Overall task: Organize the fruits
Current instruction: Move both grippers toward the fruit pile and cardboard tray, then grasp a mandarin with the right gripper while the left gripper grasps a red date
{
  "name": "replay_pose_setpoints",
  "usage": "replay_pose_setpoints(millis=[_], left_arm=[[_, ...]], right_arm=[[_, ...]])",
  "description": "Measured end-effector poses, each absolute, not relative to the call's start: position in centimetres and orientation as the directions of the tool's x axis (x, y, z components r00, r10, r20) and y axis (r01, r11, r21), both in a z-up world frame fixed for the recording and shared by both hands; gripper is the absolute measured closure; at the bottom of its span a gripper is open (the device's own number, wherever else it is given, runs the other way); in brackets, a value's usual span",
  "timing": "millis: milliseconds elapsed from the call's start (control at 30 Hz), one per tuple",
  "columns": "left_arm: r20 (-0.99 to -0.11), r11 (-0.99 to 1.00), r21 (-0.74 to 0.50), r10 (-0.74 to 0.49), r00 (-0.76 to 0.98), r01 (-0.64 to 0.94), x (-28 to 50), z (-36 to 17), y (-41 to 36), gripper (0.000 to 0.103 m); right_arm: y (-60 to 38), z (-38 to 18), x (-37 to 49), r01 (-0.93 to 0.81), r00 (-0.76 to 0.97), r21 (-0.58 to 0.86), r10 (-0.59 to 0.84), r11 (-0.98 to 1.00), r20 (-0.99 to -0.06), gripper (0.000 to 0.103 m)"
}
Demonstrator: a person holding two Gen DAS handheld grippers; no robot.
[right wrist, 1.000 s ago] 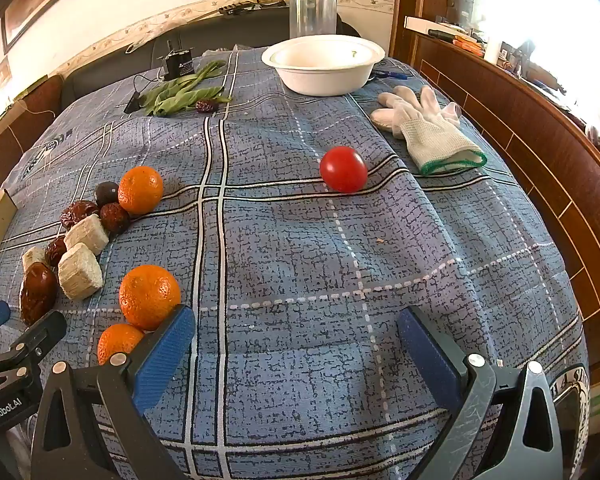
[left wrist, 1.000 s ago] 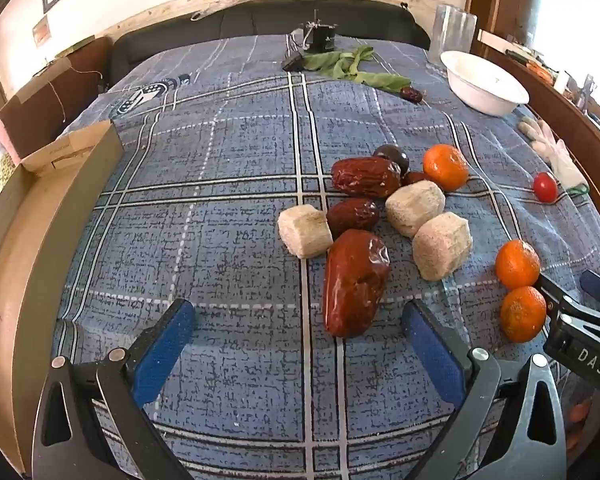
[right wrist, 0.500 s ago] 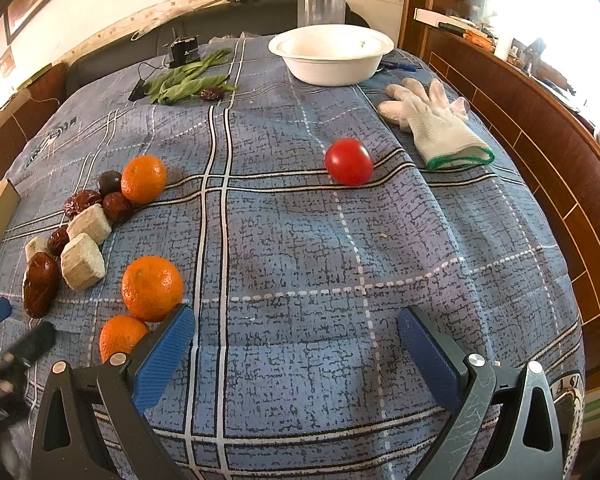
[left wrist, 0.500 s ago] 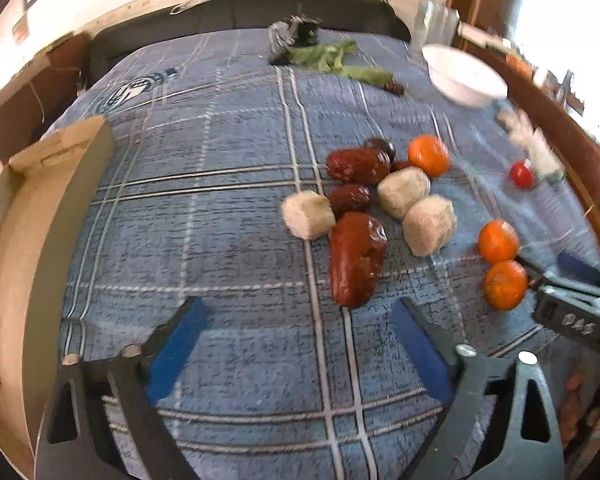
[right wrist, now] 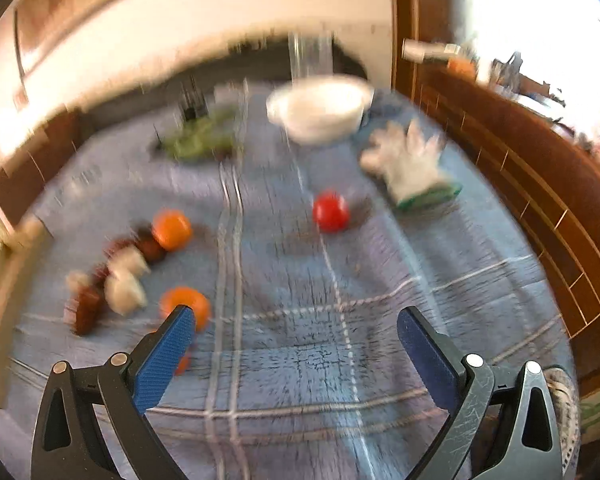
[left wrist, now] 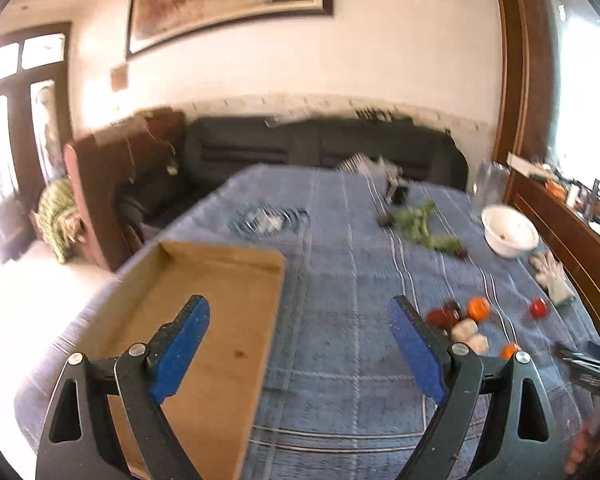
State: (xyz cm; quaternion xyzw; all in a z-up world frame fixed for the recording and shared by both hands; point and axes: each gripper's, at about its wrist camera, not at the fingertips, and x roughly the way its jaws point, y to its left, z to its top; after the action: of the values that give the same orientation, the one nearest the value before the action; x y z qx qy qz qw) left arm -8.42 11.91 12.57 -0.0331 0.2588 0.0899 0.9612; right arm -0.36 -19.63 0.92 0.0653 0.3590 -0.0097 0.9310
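Fruits (left wrist: 466, 326) lie loose on the blue checked cloth (left wrist: 340, 280), off to the right of the left gripper (left wrist: 298, 346) and beyond its right fingertip; none sits between either pair of tongs. The left gripper's tongs stand wide apart with nothing in them, its left finger over the wooden tray (left wrist: 204, 320), which lies bare just left of centre. The right gripper (right wrist: 294, 350) is likewise spread and empty over bare cloth. An orange (right wrist: 185, 307) peeks out just behind its left fingertip, and a second orange (right wrist: 171, 229), some dark dates (right wrist: 85, 307) and pale chunks (right wrist: 124, 290) lie further left and ahead. A red tomato (right wrist: 331, 212) sits alone straight ahead of this gripper, with a white glove (right wrist: 412, 168) and a white bowl (right wrist: 320, 110) beyond it.

Nothing is sorted yet, as far as I can judge. Both views are smeared, the right one badly, so aiming at a small round fruit from here risks a miss. The oranges and tomato would likely roll if nudged by one finger instead of being caught squarely, and the tomato lies towards the cloth's right-hand edge. The dates and chunks touch each other, so closing on one may drag a neighbour along.
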Motion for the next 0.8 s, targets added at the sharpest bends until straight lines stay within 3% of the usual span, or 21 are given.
replay_pose_setpoints(millis=[100, 167, 400, 500, 600, 733, 800], left_arm=[[-0.482, 0.986, -0.038, 0.124, 0.868, -0.161, -8.6, 13.2, 11.8, 0.005], [-0.497, 0.992, -0.051, 0.074, 0.865, -0.115, -8.0, 12.8, 11.3, 0.004], [-0.588, 0.997, -0.062, -0.002, 0.809, -0.042, -7.5, 9.5, 9.5, 0.004], [-0.613, 0.997, -0.077, -0.028, 0.789, -0.025, -7.4, 8.9, 9.8, 0.006], [-0.634, 0.997, -0.083, -0.046, 0.772, -0.009, -7.3, 8.3, 9.5, 0.015], [-0.679, 0.991, -0.129, -0.108, 0.726, 0.028, -6.7, 6.9, 9.4, 0.042], [-0.707, 0.986, -0.162, -0.144, 0.692, 0.039, -6.2, 5.9, 9.4, 0.048]], right_arm=[[-19.9, 3.2, -4.3, 0.084, 0.844, 0.110, -0.012, 0.990, -0.536, 0.000], [-19.7, 3.7, -5.7, 0.068, 0.869, 0.114, -0.003, 0.991, -0.495, 0.000], [-18.5, 2.6, -5.1, 0.027, 0.782, 0.138, 0.066, 0.990, -0.620, 0.000], [-17.2, 1.9, -4.5, -0.024, 0.743, 0.152, 0.119, 0.988, -0.658, 0.006], [-15.2, 1.4, -3.8, -0.089, 0.714, 0.151, 0.169, 0.985, -0.679, 0.016], [-12.7, 0.3, -2.5, -0.146, 0.680, 0.095, 0.170, 0.985, -0.713, 0.021], [-12.0, -0.4, -1.7, -0.162, 0.652, 0.096, 0.180, 0.982, -0.737, 0.024]])
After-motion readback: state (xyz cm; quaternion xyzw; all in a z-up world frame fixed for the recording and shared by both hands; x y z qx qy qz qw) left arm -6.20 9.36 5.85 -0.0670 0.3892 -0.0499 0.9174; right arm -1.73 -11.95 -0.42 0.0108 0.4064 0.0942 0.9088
